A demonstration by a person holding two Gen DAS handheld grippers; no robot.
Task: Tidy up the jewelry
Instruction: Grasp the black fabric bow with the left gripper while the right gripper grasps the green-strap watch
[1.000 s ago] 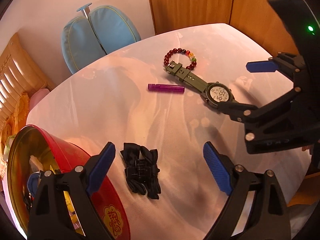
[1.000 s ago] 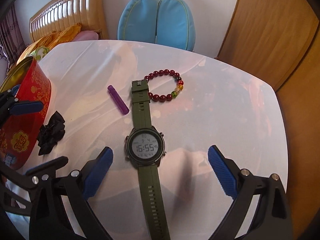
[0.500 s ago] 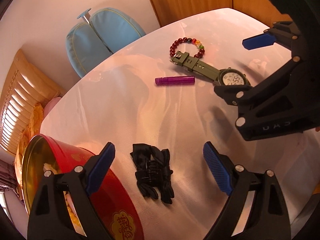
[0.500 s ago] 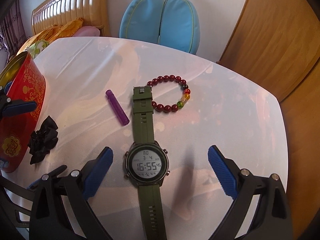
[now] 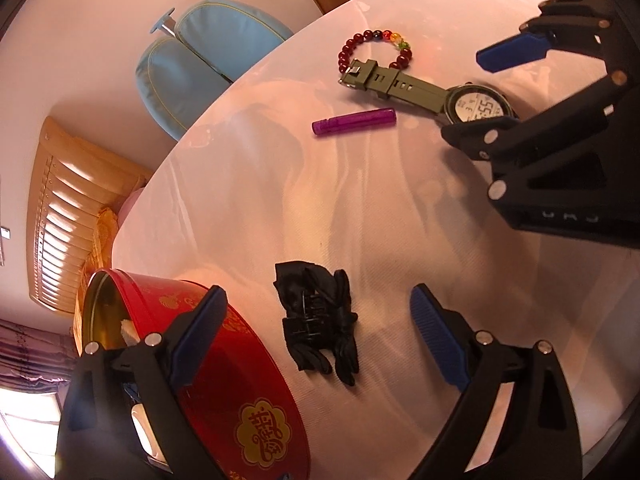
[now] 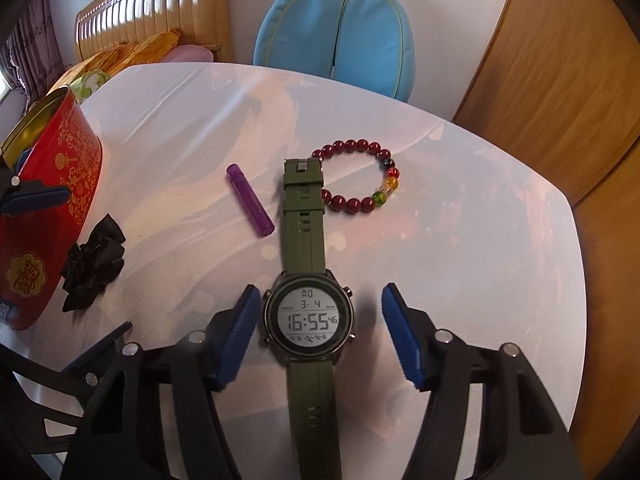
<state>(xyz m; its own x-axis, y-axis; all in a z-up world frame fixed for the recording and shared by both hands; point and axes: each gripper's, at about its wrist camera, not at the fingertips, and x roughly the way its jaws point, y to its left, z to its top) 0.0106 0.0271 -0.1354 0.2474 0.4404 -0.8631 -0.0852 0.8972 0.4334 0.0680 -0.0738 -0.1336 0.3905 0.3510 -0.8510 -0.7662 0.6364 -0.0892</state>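
A green digital watch (image 6: 308,316) lies flat on the white table (image 6: 480,240); it also shows in the left wrist view (image 5: 476,106). My right gripper (image 6: 316,336) is open, its blue pads either side of the watch face, apart from it. A red bead bracelet (image 6: 356,178) and a purple tube (image 6: 250,200) lie beyond the watch. My left gripper (image 5: 316,332) is open over a black hair clip (image 5: 316,320). A red round tin (image 5: 224,380) stands open at the left.
A blue chair back (image 6: 336,36) stands behind the table's far edge. Wooden panelling (image 6: 560,60) is at the right. A bed headboard (image 6: 152,8) is at the far left.
My right gripper has come down around the watch face and its jaws have narrowed. My left gripper has tilted and drawn back slightly, still open above the hair clip.
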